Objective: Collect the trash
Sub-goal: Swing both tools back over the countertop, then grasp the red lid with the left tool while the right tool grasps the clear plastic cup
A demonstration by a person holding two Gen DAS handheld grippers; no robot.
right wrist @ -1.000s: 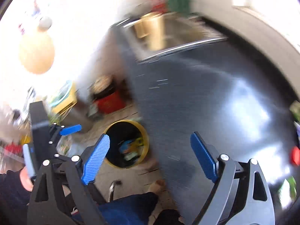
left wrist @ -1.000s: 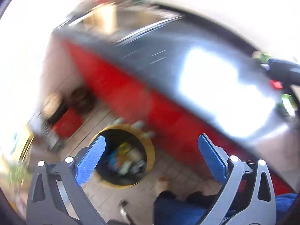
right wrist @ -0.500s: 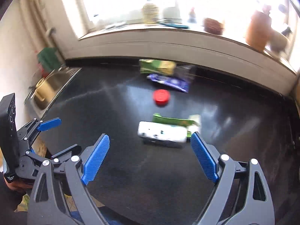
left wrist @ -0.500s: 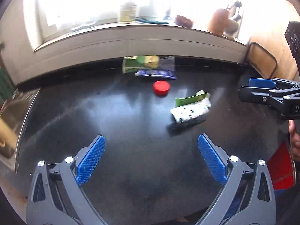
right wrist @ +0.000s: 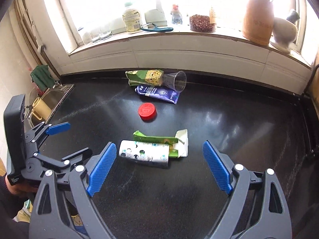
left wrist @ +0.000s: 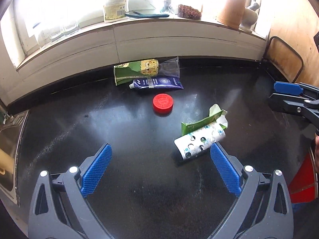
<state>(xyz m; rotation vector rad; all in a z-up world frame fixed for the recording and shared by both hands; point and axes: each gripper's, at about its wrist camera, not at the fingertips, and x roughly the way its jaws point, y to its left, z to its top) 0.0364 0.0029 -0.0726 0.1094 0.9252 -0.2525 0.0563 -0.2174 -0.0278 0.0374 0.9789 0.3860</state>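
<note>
Trash lies on a black counter point(left wrist: 99, 119): a white dotted roll point(left wrist: 199, 144) with a green-and-white carton point(left wrist: 205, 119) behind it, a red lid point(left wrist: 163, 102), a blue tube point(left wrist: 157, 82), a green cartoon pouch point(left wrist: 135, 69) and a clear plastic cup point(left wrist: 169, 67) at the back. My left gripper point(left wrist: 160, 170) is open and empty, with the roll just beyond its right finger. My right gripper point(right wrist: 159, 167) is open and empty, just short of the roll point(right wrist: 144, 153) and carton point(right wrist: 169, 141). The lid point(right wrist: 147, 109), tube point(right wrist: 159, 94), pouch point(right wrist: 145, 77) and cup point(right wrist: 176, 80) lie farther back.
A sink point(right wrist: 51, 97) is set in the counter's left end. The window sill point(right wrist: 179, 34) holds a bottle, glasses, a peeler, a bowl and a wooden jar. A wooden board point(left wrist: 287, 57) leans at the right wall.
Both grippers have swung up from the floor bin beside the counter to face the countertop. Since half a second ago they have moved slightly closer to the roll.
</note>
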